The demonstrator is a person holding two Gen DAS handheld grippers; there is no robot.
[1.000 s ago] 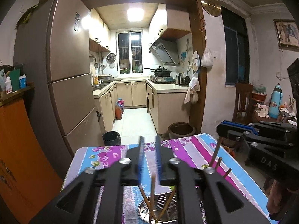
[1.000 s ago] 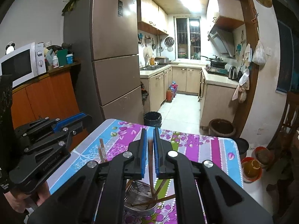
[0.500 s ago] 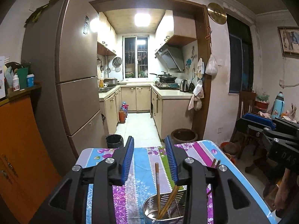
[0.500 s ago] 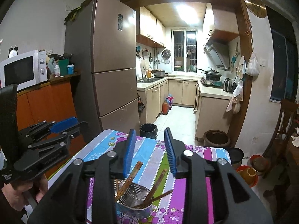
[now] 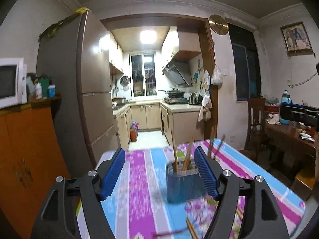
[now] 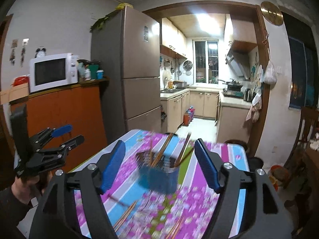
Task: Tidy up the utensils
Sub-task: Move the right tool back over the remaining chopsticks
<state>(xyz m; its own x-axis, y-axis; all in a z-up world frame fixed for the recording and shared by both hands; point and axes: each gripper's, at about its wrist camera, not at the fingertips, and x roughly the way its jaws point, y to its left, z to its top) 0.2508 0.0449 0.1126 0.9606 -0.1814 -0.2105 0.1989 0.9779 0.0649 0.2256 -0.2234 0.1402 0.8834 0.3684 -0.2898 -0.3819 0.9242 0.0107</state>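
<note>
Both claws empty: left gripper (image 5: 159,176) and right gripper (image 6: 159,168) have just been opening, jaws now wide, nothing pressed between the pads. Metal utensil holder (image 6: 158,174) stands on the floral tablecloth (image 6: 225,153), several chopsticks (image 6: 161,151) leaning in it; loose chopsticks (image 6: 124,213) lie on the cloth nearer the cameras. Views blurred. Risk: a hurried reach could clip the holder or its leaning sticks and tip it; loose sticks may roll off.
</note>
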